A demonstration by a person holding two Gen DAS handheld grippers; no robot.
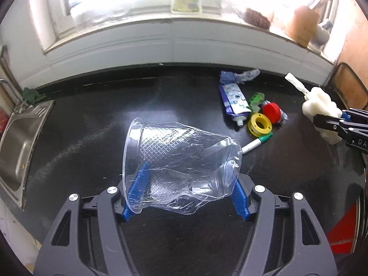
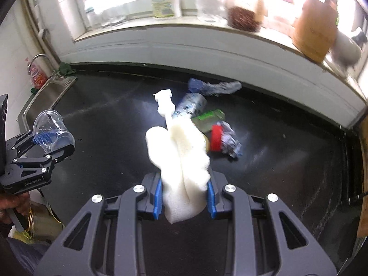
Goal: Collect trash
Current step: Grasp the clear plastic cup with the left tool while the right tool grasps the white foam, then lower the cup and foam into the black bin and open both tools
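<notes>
Your left gripper (image 1: 186, 191) clamps a crumpled clear cup (image 1: 179, 165) wide; your right gripper (image 2: 184, 195) pinches a white foam brush (image 2: 181, 158) above bare black counter (image 2: 287, 161).

Left gripper (image 1: 184, 184): we see it angled downward, its jaws set wide, the blue pads (image 1: 139, 184) pressed against the two sides of a crumpled clear plastic cup (image 1: 181, 161), which it carries clear of the bench.
Right gripper (image 2: 184, 193): we see it tilted downward too, its jaws drawn fairly narrow, the blue pads (image 2: 157, 194) squeezing the lower end of a white sponge brush (image 2: 179, 156) that sticks out forward.
Left hand (image 2: 11, 204): in the right wrist view we catch fingers wrapped round the gripper's handle, low at the left edge.
Spacing: we hold the two grippers well apart, side by side.
</notes>
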